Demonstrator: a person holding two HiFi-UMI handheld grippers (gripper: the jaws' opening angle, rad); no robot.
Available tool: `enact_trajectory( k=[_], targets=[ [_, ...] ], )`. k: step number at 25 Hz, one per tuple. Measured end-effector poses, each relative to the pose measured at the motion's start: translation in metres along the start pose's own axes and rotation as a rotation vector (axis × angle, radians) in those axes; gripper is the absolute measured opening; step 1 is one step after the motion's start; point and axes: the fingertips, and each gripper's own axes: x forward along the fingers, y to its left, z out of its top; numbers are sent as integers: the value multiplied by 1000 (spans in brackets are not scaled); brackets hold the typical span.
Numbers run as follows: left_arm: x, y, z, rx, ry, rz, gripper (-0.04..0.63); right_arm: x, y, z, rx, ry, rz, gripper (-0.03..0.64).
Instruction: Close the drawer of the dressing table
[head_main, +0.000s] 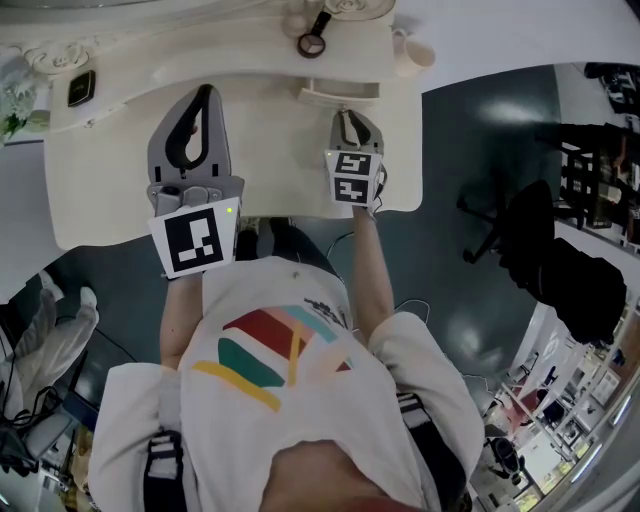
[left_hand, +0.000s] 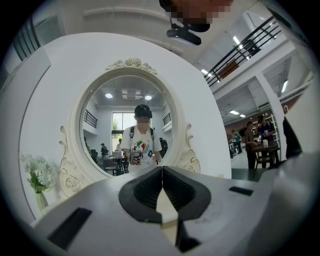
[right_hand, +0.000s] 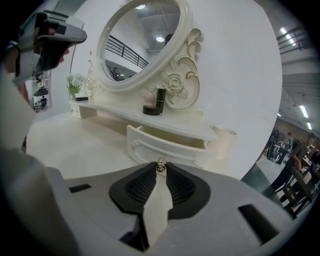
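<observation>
The cream dressing table (head_main: 110, 190) carries an oval mirror (left_hand: 132, 125) at its back. Its small drawer (head_main: 340, 93) stands pulled out under the shelf; in the right gripper view the drawer (right_hand: 167, 146) front faces me. My right gripper (head_main: 346, 114) reaches down to that front, and its tips (right_hand: 160, 167) are closed on the small metal drawer knob (right_hand: 161, 164). My left gripper (head_main: 204, 96) hovers level over the tabletop left of the drawer, shut and empty, with its tips (left_hand: 162, 168) meeting and pointing at the mirror.
On the shelf above the drawer stand a black tube (right_hand: 159, 97) and a black round item (head_main: 312, 44). A cream cup (head_main: 418, 55) sits at the table's right end. A dark flat item (head_main: 81, 87) and white flowers (right_hand: 74, 84) are at the left. A black chair (head_main: 520, 235) stands on the floor at the right.
</observation>
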Motion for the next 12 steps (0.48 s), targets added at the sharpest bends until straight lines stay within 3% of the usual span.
enact_trajectory(
  k=[12],
  targets=[
    [8,3,-5,-1,13,9,6,10,-6,10,1,-14,-4,54]
  ],
)
